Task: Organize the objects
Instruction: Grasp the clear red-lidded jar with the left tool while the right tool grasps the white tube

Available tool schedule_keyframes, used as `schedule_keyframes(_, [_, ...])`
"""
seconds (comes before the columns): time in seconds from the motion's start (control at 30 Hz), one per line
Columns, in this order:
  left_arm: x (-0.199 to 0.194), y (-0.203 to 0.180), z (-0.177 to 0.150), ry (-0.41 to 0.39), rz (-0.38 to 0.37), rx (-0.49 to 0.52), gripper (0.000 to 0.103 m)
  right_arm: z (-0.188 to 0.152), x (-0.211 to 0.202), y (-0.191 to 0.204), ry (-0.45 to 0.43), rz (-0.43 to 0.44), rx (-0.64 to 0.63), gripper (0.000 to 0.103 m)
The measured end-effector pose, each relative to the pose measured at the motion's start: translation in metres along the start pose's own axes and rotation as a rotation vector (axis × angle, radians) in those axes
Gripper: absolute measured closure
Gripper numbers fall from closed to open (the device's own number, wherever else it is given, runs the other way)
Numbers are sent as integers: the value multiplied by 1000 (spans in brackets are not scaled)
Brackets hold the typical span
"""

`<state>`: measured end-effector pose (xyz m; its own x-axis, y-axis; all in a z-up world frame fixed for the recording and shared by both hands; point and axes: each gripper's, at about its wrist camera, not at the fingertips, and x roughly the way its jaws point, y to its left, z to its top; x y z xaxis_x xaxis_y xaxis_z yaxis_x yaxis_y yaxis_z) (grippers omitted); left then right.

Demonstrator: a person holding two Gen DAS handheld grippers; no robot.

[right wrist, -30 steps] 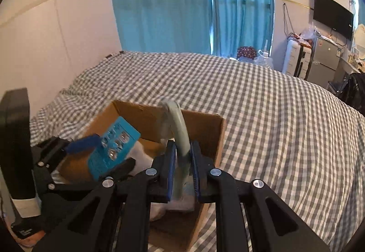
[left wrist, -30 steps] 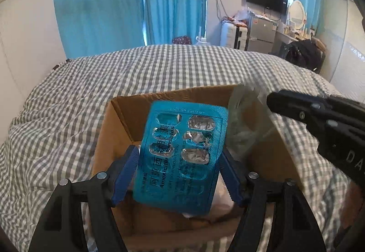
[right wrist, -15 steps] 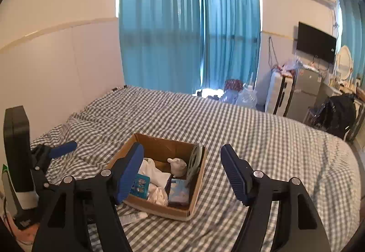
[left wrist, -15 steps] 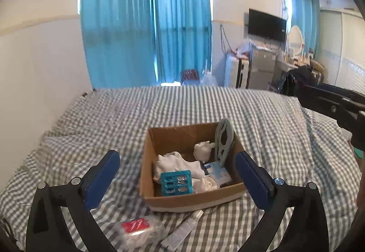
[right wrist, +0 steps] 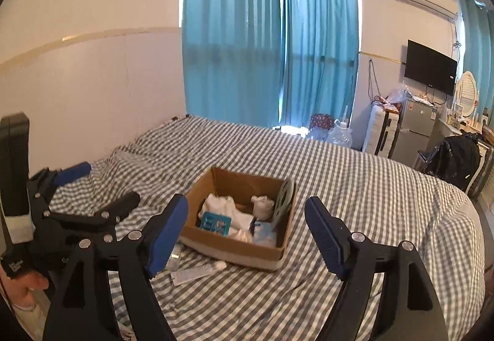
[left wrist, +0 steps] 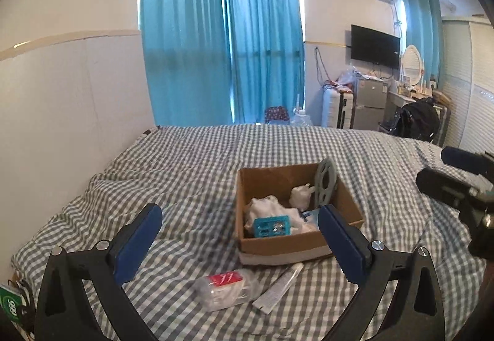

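**Box partly filled, two things left on the bed**

The cardboard box (left wrist: pixel 296 243) already holds a blue blister pack (left wrist: pixel 272 226), white cloths and a round grey-green item. Both the left gripper (left wrist: pixel 239 243) and the right gripper (right wrist: pixel 245 231) are spread wide and hold nothing. In front of the box lie a white tube (left wrist: pixel 279 287) and a clear packet (left wrist: pixel 227 284) (perhaps a bag; blurred). Nothing blocks them.

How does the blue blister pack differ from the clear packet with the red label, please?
The blue blister pack lies inside the cardboard box, on white cloth; the clear packet with the red label lies outside it, on the checked bedspread. The pack is flat, opaque blue; the packet is see-through and bulging. Neither tool holds either one.
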<state>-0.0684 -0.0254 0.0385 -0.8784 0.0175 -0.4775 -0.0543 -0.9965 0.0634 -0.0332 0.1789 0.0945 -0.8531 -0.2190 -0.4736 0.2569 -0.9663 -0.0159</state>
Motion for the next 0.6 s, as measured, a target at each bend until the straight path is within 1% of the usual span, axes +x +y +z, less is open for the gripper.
schedule_keyframes(0.1, [13,6,-13,27,10,1,0,-16,15,10,27,-8,-14,25])
schedule_keyframes(0.2, [32,11,-29,65,8,-12,0,-37,37,17,80,0,-20,25])
schedule_keyframes(0.27, [47,13,-40,94,14,-19,0,-51,58,21,124,-12,-27,25])
schedule_keyframes(0.4, [75,15,-64,155,22,-25,0,-73,89,21,192,-14,-30,25])
schedule_keyframes(0.43, [82,15,-72,174,20,-28,0,-81,99,19,218,-12,-26,25])
schedule_keyframes(0.6, [114,8,-102,272,4,-23,0,-104,127,12,286,0,-2,25])
